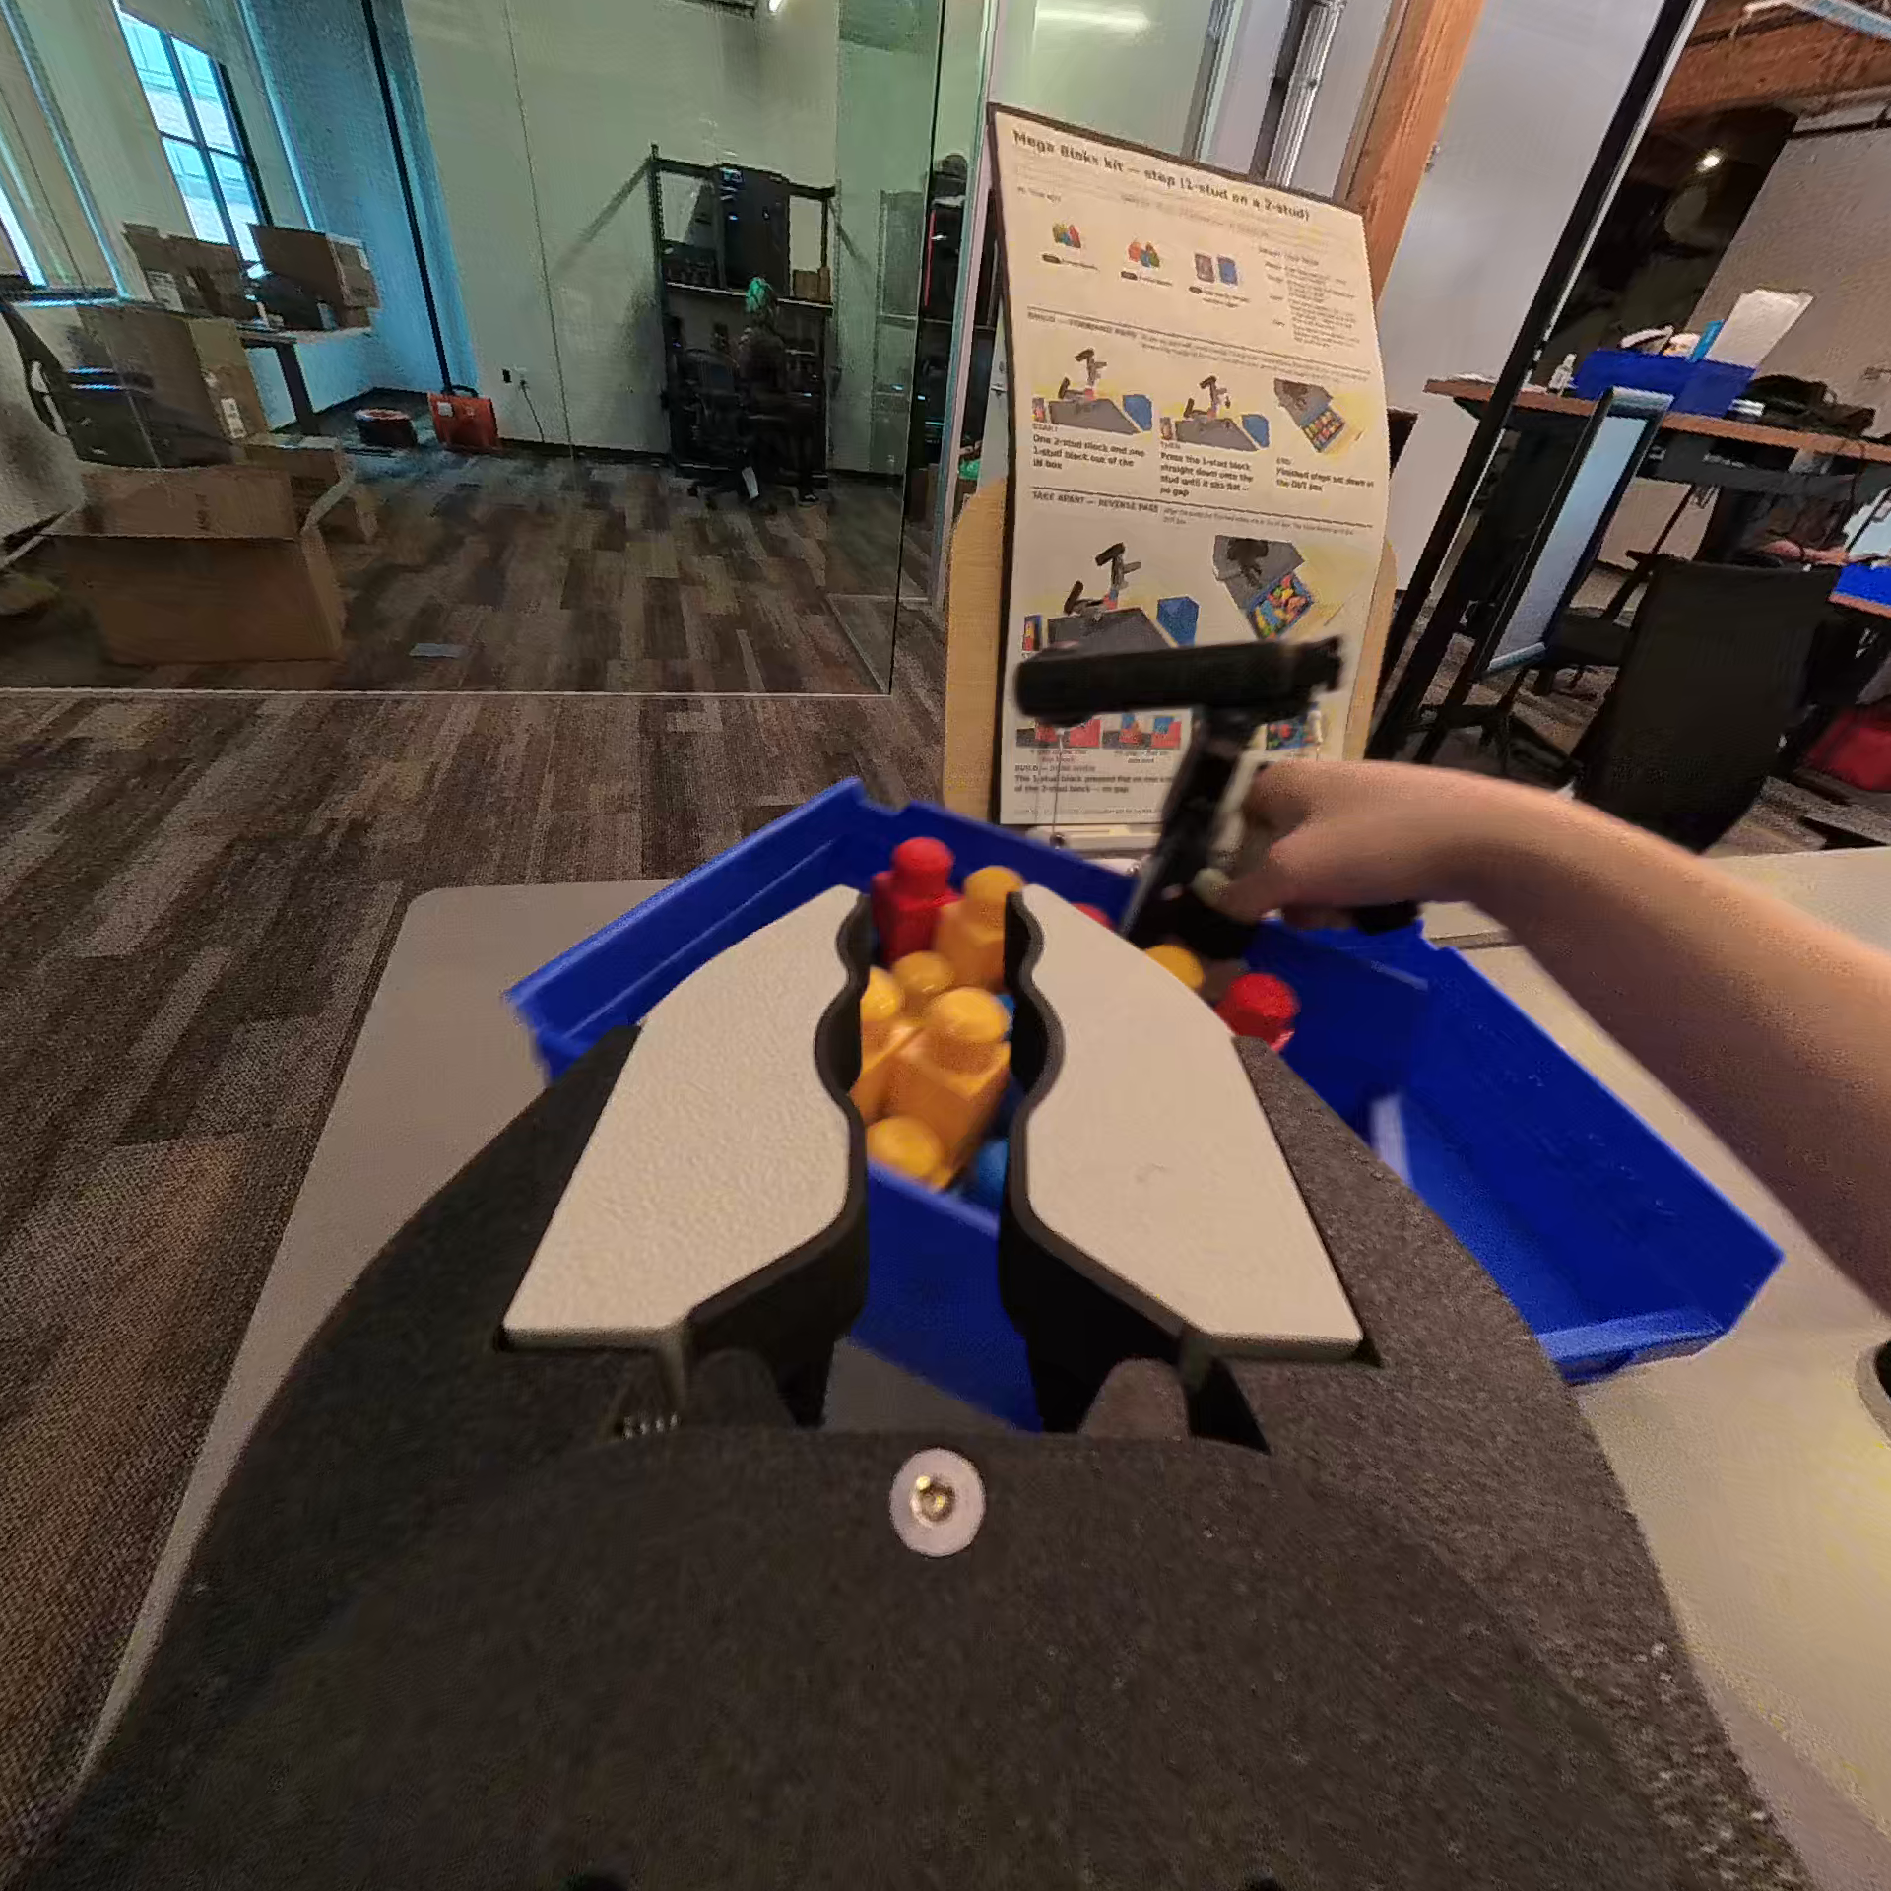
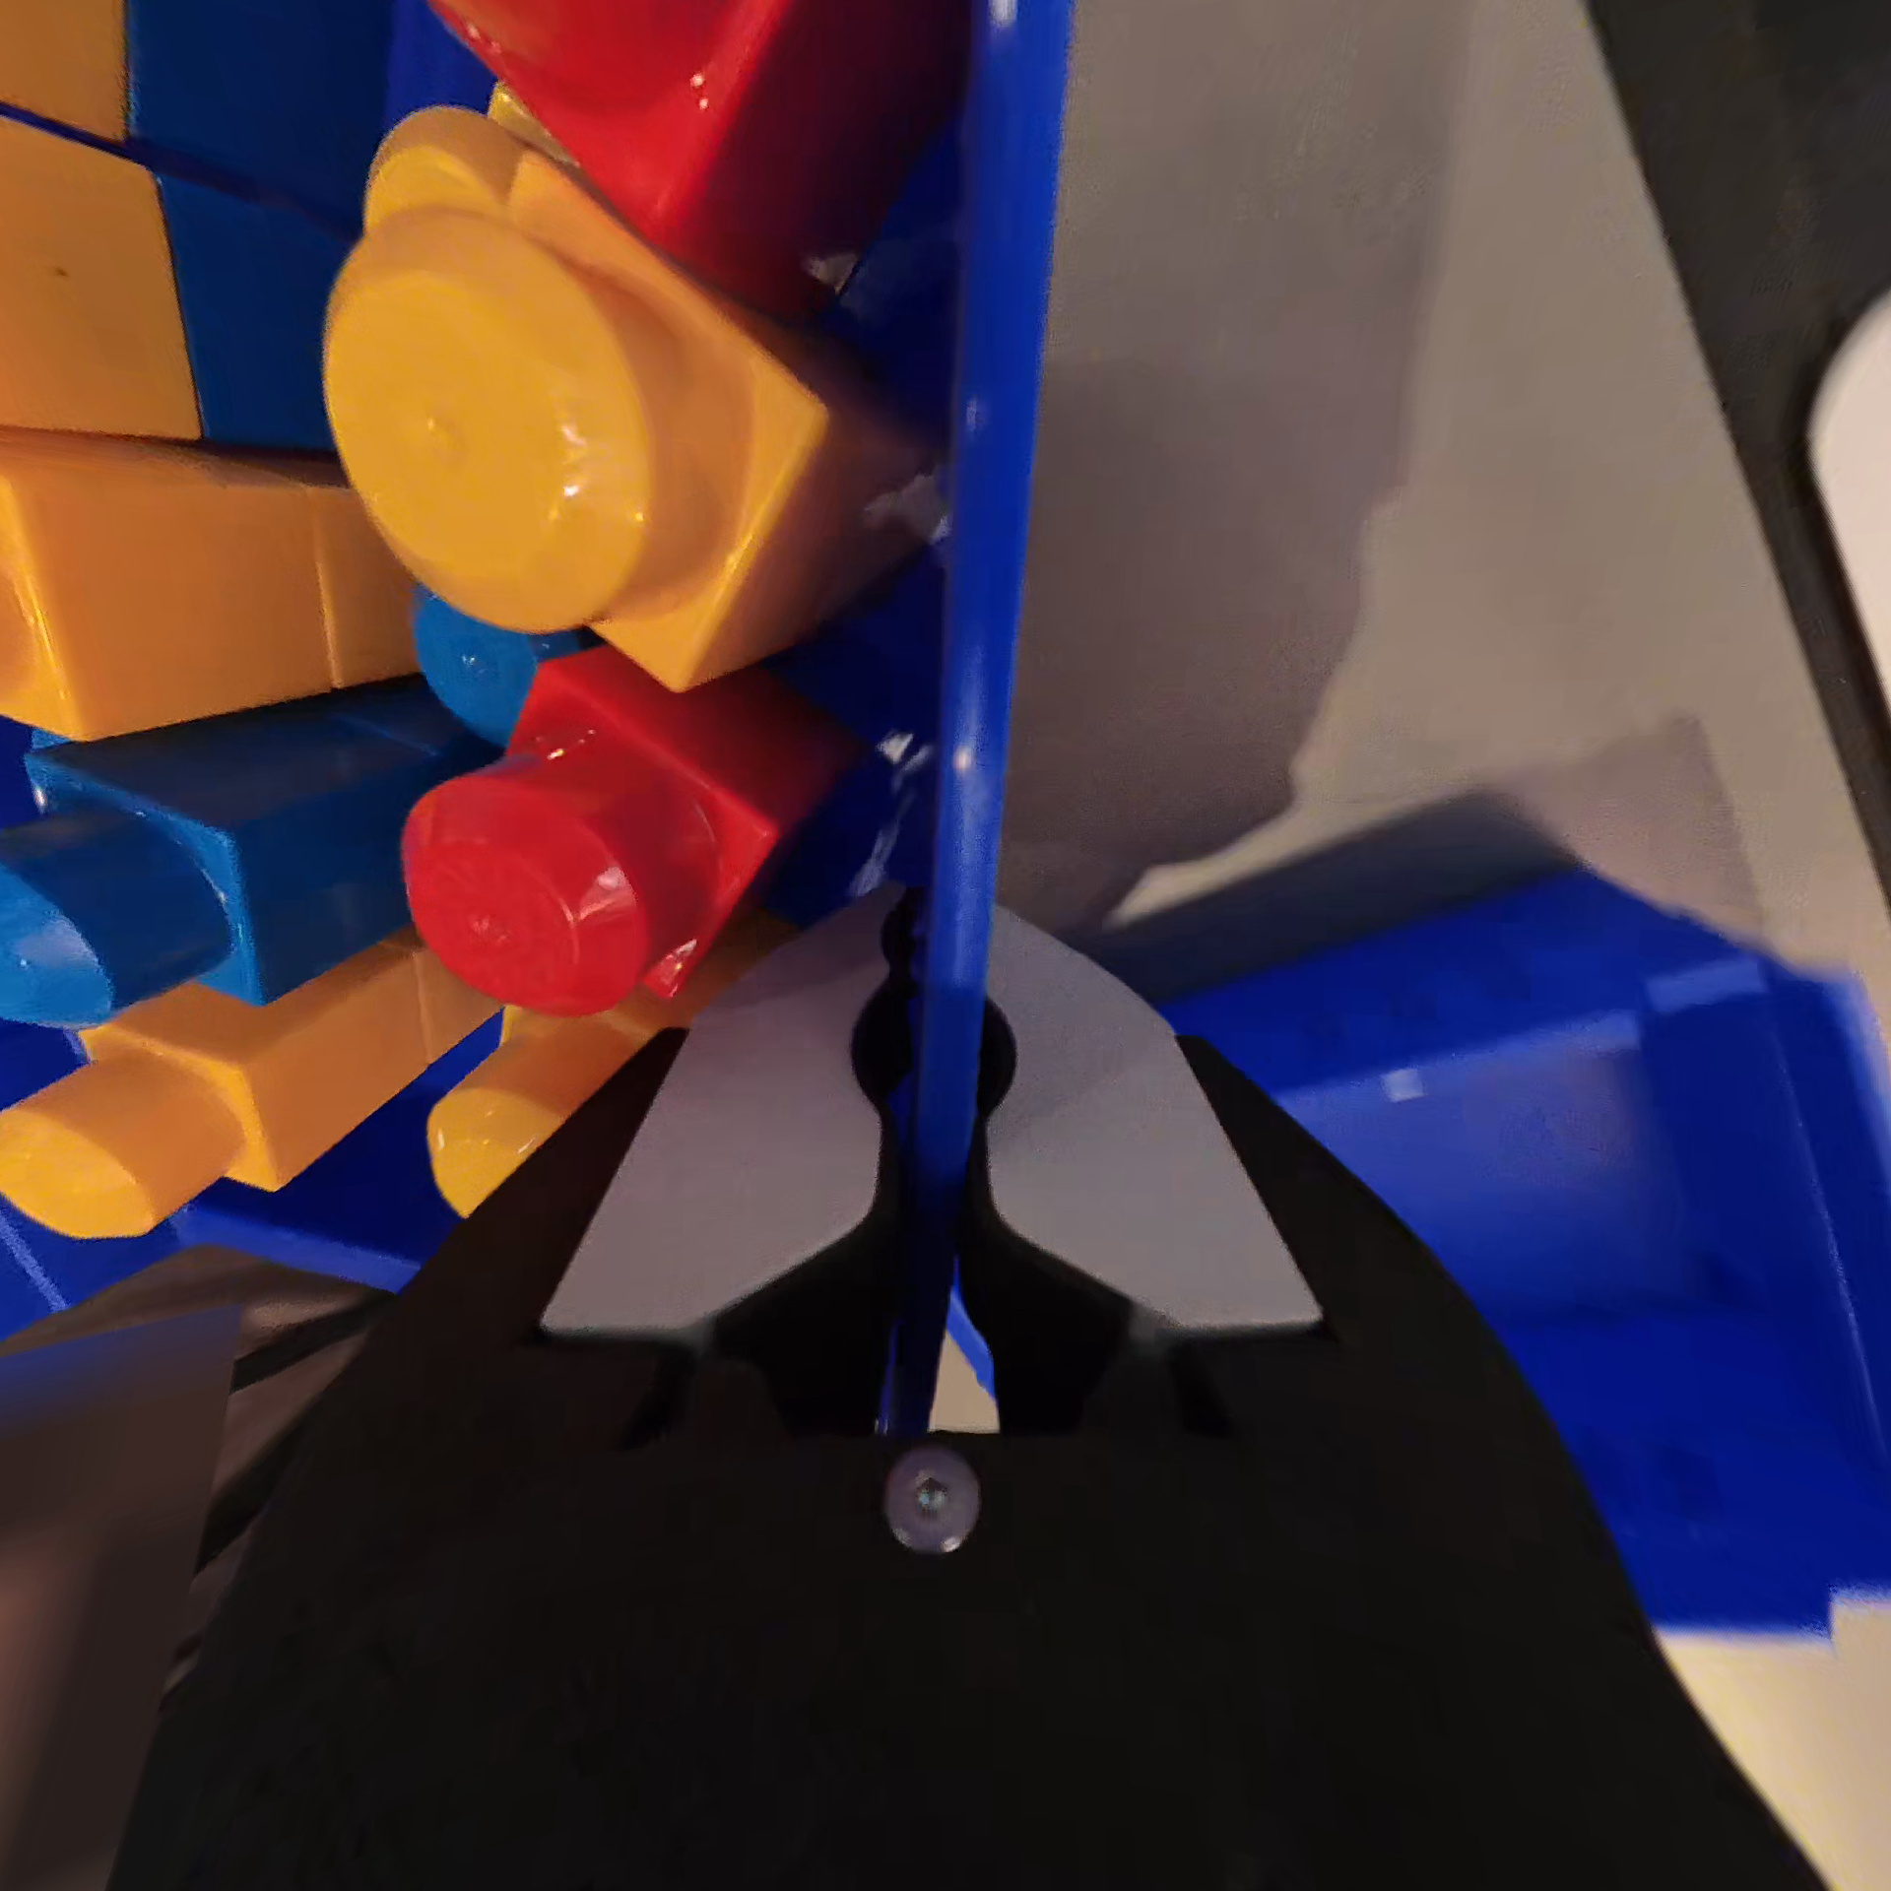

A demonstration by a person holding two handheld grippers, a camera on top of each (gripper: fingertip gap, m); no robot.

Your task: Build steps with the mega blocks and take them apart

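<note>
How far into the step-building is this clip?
Nothing built yet: the mega blocks lie loose in the blue bin. In hand: the right hand-held gripper is clamped on the bin's wall, while the left hand-held gripper hovers open above the pile. Picking, stacking and disassembly all remain.

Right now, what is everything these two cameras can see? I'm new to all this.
Bin: one, blue, on the table, holding the blocks.
Yellow blocks: several, heaped mid-bin.
Red blocks: at least two, at the far side of the bin.
Blue blocks: a few, low in the heap.
Table: one, grey, under the bin.
Instruction poster: one, pale, upright behind the bin.
Cardboard boxes: several, brown, on the floor at far left.
Left gripper: grey pads, open above the bin's near edge.
Right gripper: shut on the bin's wall.
Hand: one, holding the right gripper.
</note>
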